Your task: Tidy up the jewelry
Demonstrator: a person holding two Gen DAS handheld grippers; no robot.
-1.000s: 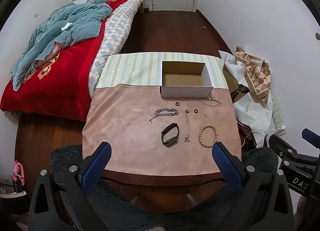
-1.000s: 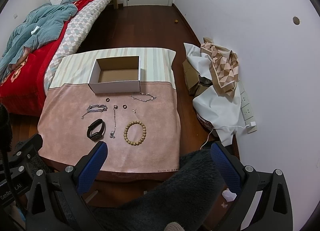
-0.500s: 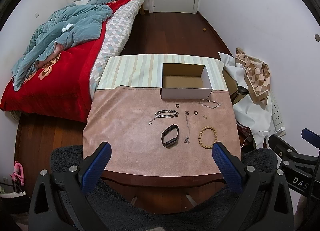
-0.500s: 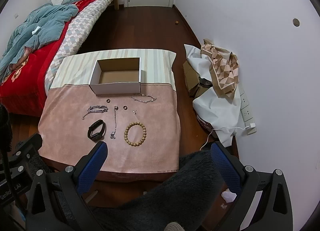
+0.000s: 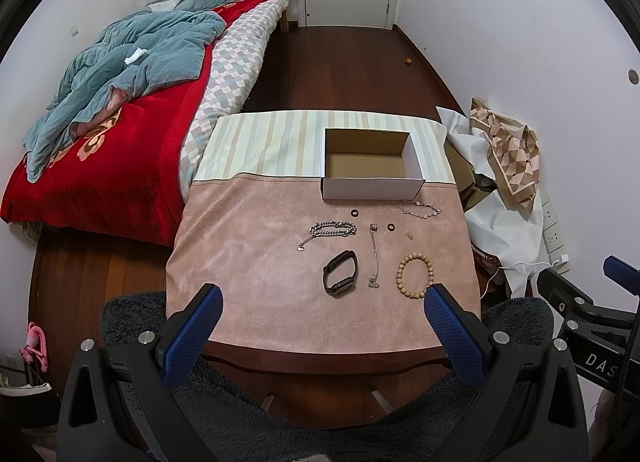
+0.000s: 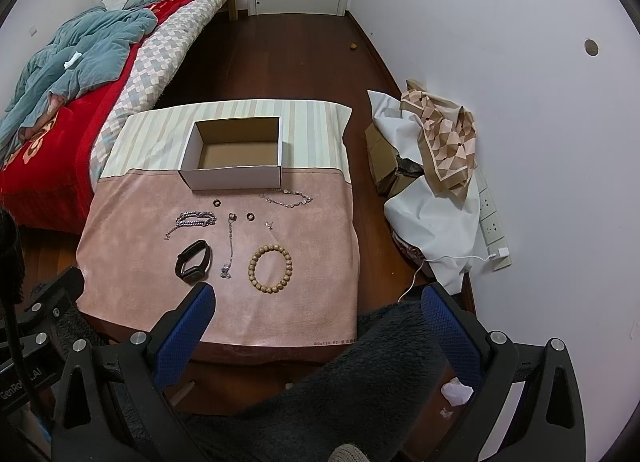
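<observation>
An empty white cardboard box (image 5: 372, 186) (image 6: 234, 178) stands at the back of a small table with a pink cloth (image 5: 248, 262) (image 6: 132, 222). In front of it lie a silver chain bracelet (image 5: 332, 229) (image 6: 194, 219), a black wrist band (image 5: 340, 273) (image 6: 193, 261), a thin necklace (image 5: 374, 258) (image 6: 229, 246), a wooden bead bracelet (image 5: 415, 271) (image 6: 270, 269), a beaded chain (image 5: 420, 209) (image 6: 286, 197) and small rings (image 5: 390, 227) (image 6: 250, 216). My left gripper (image 5: 320, 298) and right gripper (image 6: 316, 298) are open, empty, and held back from the table's near edge.
A bed (image 5: 120, 110) with a red blanket and teal quilt stands left of the table. A pile of cloth, bags and boxes (image 5: 500, 182) (image 6: 432, 166) lies against the right wall. A dark fuzzy cushion (image 6: 380, 382) sits below the grippers. Wood floor (image 5: 344, 70) lies beyond.
Both grippers have drawn back and up a little from the table, so the table looks slightly smaller. Nothing on the table has moved.
</observation>
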